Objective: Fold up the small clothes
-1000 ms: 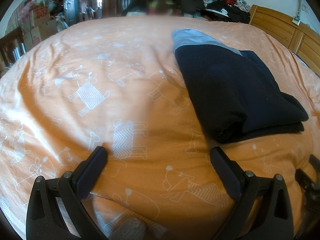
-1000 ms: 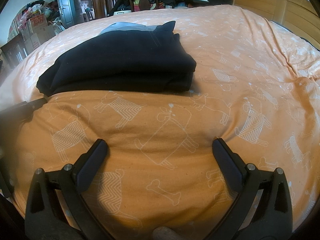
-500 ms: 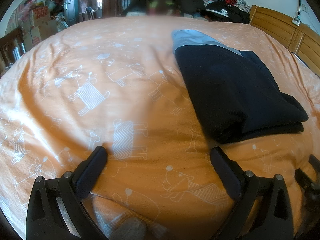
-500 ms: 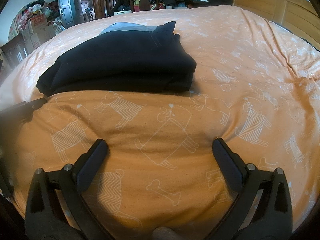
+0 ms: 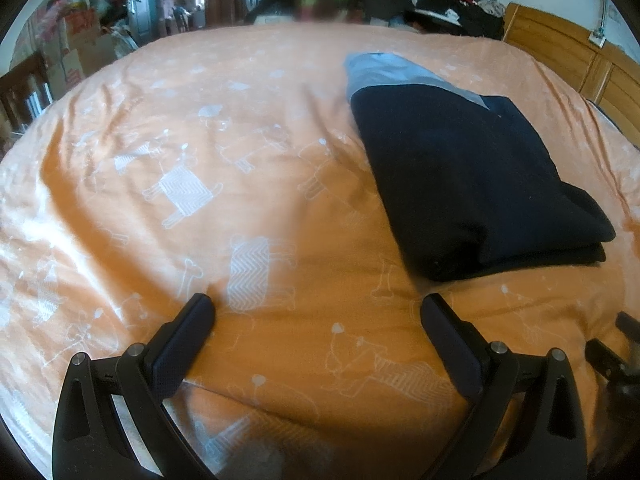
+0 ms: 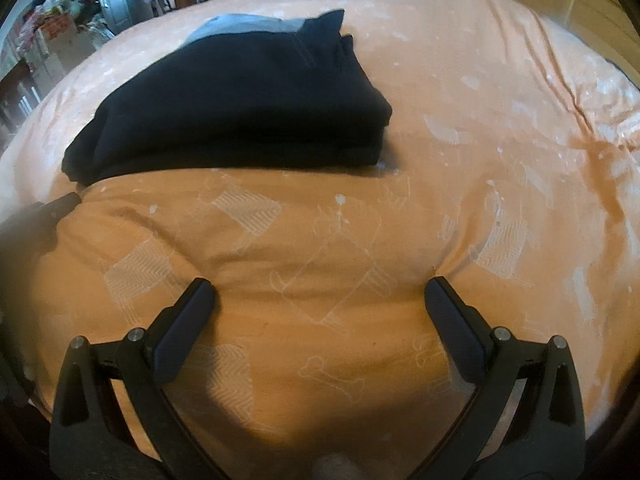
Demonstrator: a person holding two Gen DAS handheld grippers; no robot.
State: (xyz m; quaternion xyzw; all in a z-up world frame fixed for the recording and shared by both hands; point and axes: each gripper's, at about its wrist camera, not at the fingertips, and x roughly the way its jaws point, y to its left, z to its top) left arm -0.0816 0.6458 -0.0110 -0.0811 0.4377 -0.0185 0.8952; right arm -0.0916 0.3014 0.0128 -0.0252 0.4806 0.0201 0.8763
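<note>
My left gripper (image 5: pixel 316 312) sits low over the orange bedspread (image 5: pixel 168 264), its two dark fingers spread wide with nothing between them but printed fabric; my right gripper (image 6: pixel 318 294) is the same, jaws wide apart and empty, hovering just above a soft bulge in the bedspread (image 6: pixel 500 128); at the right edge of the left view I can see a dark piece of my other tool, too blurred to read further. Just past my fingertips lies the folded dark navy garment (image 5: pixel 472 176), a thick, layered rectangle resting flat on the bedspread; from the left gripper it is ahead and to the right, from the right gripper it is ahead and to the left (image 6: pixel 236 108); neither gripper touches it. A pale blue-grey band (image 5: pixel 396 74) shows at the garment's far end. Beyond that the bedspread runs on, wrinkled and covered in white animal outlines; a wooden headboard (image 5: pixel 560 56) stands at the far right; a heap of mixed clothes (image 5: pixel 452 12) sits behind the bed; cardboard boxes (image 5: pixel 76 52) and a door (image 5: pixel 140 0) are at the far left.
</note>
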